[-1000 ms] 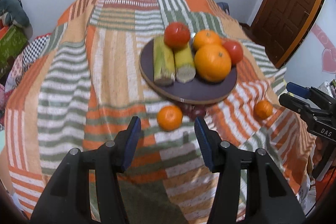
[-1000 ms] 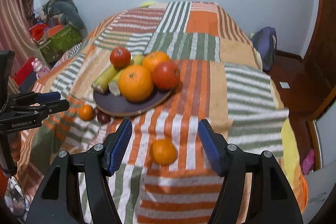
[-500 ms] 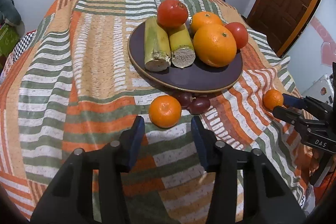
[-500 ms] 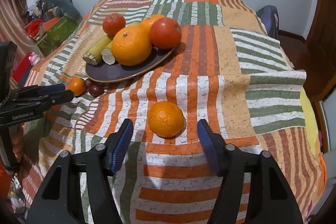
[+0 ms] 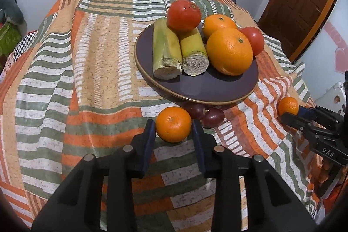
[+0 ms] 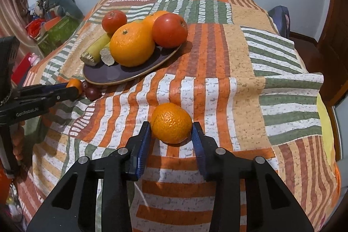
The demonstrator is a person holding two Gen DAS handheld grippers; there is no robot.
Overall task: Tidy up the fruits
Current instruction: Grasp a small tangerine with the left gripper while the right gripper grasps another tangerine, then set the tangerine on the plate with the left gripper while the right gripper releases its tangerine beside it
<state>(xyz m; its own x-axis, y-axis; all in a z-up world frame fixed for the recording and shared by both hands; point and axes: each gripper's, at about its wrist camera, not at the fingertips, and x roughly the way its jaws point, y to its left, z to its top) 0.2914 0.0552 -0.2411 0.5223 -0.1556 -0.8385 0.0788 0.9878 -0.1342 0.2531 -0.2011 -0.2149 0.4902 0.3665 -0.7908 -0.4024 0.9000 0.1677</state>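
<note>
Dark purple round plate [image 5: 195, 92] at frame centre already loaded, both grippers' jaws just closing, left gripper [image 5: 174, 128] and right gripper [image 6: 171, 129] seemingly clamped on small orange tangerines [image 5: 173, 124] [image 6: 171, 122] low-centre, grapes [image 5: 214, 117] left.

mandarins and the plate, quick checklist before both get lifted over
1. Left hand-held gripper on the left mandarin: jaws have just been closing, pads at both sides of it: ok.
2. Right hand-held gripper on the right mandarin: jaws likewise just closing, pads against it: ok.
3. Grip firm enough to lift: cannot tell.
4. Free space on the plate: bare front part open: ok.
5. Grapes beside the left mandarin, close to the right pad: may get nudged: cannot tell.
6. Plate stack steady: tomato sits on the sugarcane pieces: cannot tell.
</note>
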